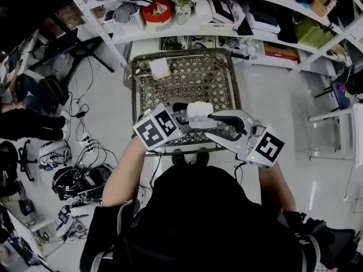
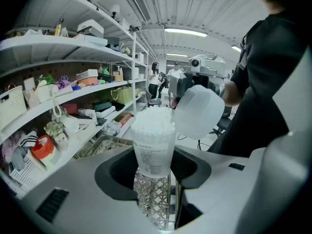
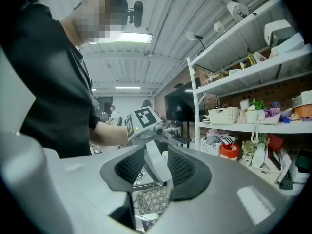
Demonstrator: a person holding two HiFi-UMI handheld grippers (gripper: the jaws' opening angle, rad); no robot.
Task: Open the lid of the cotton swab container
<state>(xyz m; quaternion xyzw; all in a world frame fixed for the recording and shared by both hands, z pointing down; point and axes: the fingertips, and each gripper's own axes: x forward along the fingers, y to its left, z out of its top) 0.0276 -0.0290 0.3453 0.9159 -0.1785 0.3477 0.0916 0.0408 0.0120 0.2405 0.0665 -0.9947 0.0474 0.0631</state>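
Holding container (image 2: 152, 145) left gripper (image 2: 155, 165); right gripper (image 3: 156, 165) pinching lid (image 2: 197, 112).

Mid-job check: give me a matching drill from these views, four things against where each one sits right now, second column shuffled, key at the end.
Things:
1. cotton swab container
2. lid
3. wire cart
4. red bowl

Places:
A. on the shelf beyond the cart
B. gripped in the right gripper, off the container's mouth
C. below both grippers
D. held between the jaws of the left gripper, swabs showing

Pairs: 1-D, 2-B, 3-C, 4-A
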